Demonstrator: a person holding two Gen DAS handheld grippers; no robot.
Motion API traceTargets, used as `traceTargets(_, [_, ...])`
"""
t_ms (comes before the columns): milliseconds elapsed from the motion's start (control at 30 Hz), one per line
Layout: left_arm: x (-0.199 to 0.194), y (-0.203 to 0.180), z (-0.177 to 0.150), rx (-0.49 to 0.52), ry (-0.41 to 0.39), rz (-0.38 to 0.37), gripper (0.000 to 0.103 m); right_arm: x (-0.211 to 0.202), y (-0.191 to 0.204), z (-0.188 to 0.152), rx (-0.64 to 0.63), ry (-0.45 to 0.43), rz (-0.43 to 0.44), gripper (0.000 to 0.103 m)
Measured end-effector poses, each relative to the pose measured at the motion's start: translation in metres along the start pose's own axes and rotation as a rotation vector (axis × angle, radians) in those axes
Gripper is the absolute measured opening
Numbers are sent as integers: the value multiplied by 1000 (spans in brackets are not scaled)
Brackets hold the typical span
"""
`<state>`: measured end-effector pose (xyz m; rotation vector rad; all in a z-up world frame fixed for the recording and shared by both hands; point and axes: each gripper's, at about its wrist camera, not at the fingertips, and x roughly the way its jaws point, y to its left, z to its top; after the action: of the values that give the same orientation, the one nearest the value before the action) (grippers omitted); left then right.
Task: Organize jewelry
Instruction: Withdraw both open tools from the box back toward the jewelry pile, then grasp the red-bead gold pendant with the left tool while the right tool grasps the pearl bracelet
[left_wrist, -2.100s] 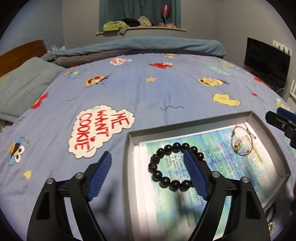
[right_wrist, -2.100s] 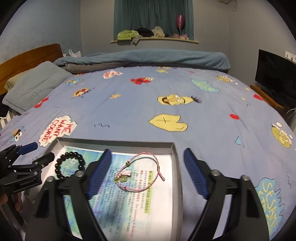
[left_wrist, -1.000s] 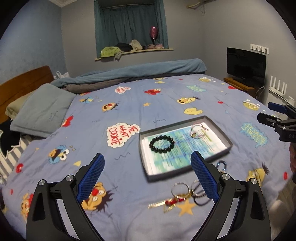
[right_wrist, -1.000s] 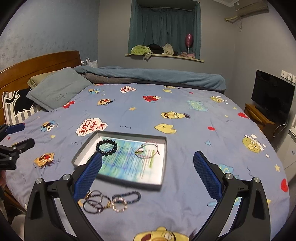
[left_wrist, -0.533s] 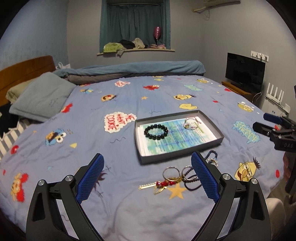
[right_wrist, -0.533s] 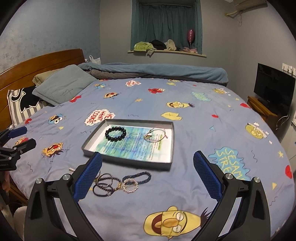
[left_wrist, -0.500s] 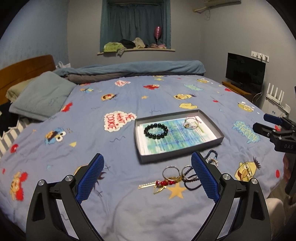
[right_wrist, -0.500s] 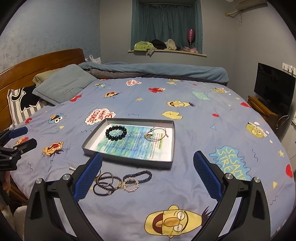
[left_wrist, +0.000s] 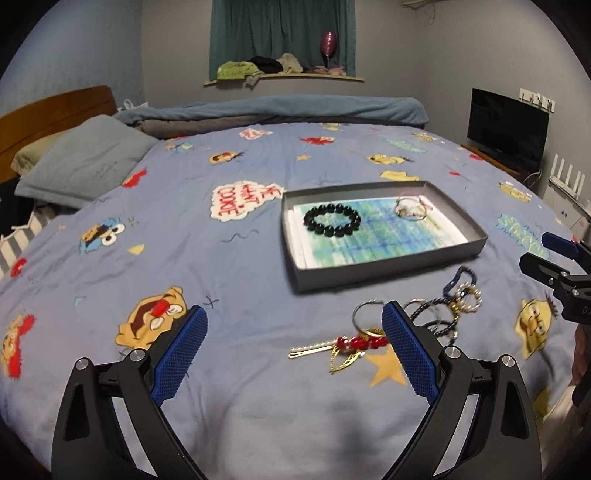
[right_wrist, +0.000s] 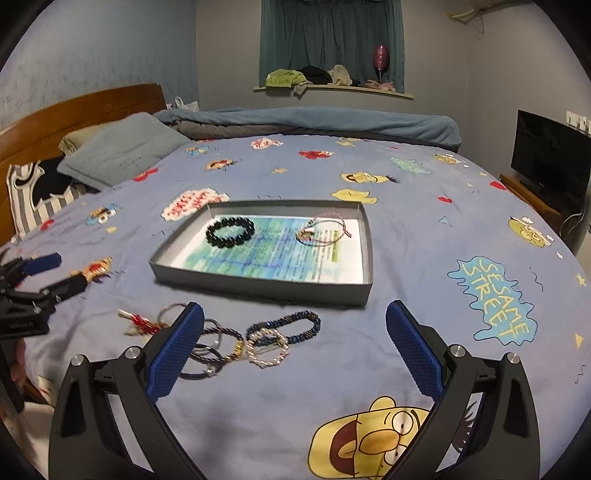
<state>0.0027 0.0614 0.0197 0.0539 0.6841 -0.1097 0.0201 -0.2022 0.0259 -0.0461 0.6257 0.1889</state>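
Note:
A shallow grey tray (left_wrist: 388, 271) (right_wrist: 258, 286) lined with printed paper lies on the bed. In it rest a black bead bracelet (left_wrist: 331, 220) (right_wrist: 229, 231) and a thin pink cord bracelet (left_wrist: 410, 206) (right_wrist: 325, 230). In front of the tray a loose heap of bracelets and rings (left_wrist: 439, 306) (right_wrist: 243, 341) lies on the sheet, with a gold hairpin with red beads (left_wrist: 340, 345) (right_wrist: 135, 319) beside it. My left gripper (left_wrist: 293, 349) hovers open just short of the hairpin. My right gripper (right_wrist: 293, 343) hangs open over the heap's right side. Both hold nothing.
The bed is covered by a blue cartoon-print sheet (left_wrist: 221, 266). A grey pillow (left_wrist: 85, 162) and wooden headboard (right_wrist: 92, 110) stand at the left, a rolled blue blanket (right_wrist: 314, 123) at the far side, a TV (left_wrist: 508, 129) at the right.
Both grippers pulled back and up from the tray, then came slightly closer to the bed. The loose jewelry in front of the tray has come into view. Both stayed open.

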Motion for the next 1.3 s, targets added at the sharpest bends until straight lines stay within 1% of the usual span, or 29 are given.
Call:
traceTargets(133, [19,-2,-11,55,54,4,95,15,4,-13,-59,27,-7,97])
traceTargets(233, [27,-8,-20,104,88,-6,95,27,8,-20,-83,78,23,97])
traceTargets(333, [35,-15,-29,158,129,-45,94,30,8,-22,-82,98,45,97])
traceTargets(400, [40,-19,-33,167,141,-60,91,33,5,-23,-68,113,50,97])
traceTargets(433, [43,-20,-34,163,146,-79,89,35,4,-24,-62,118,52,97])
traceTargets(500, [47,-21,-35,154,156,-110,73,41,1,-25,-40,147,60,96])
traceTargets(533, [50,-23,-35,153,163,-117,68,43,-1,-25,-24,159,69,95])
traceTargets(567, [52,-24,-35,153,168,-117,61,44,-2,-25,-16,164,72,94])
traceTargets(600, [53,-25,-35,151,169,-119,56,45,-3,-26,-10,172,72,91])
traceTargets(700, [52,-27,-34,152,147,-141,45,45,-2,-27,-13,175,69,89])
traceTargets(767, [51,-31,-33,174,119,-144,45,45,-1,-28,-22,177,62,87])
traceTargets(833, [56,-37,-33,209,116,-122,41,45,0,-29,-29,177,58,87])
traceTargets(867, [60,-41,-33,225,127,-113,36,46,-1,-29,-31,179,56,86])
traceTargets(933, [66,-43,-34,230,142,-123,29,46,-2,-30,-33,181,51,85])
traceTargets(1000, [65,-46,-33,240,136,-124,28,47,-4,-30,-33,185,45,83])
traceTargets(1067, [59,-49,-32,258,110,-129,26,48,-7,-30,-31,183,42,83])
traceTargets(1133, [53,-52,-31,271,82,-112,26,49,-10,-31,-29,184,33,80])
traceTargets(1233, [46,-51,-29,257,66,-106,26,52,-16,-31,-6,186,42,72])
traceTargets(1300, [43,-49,-26,240,58,-110,26,56,-16,-32,5,200,56,57])
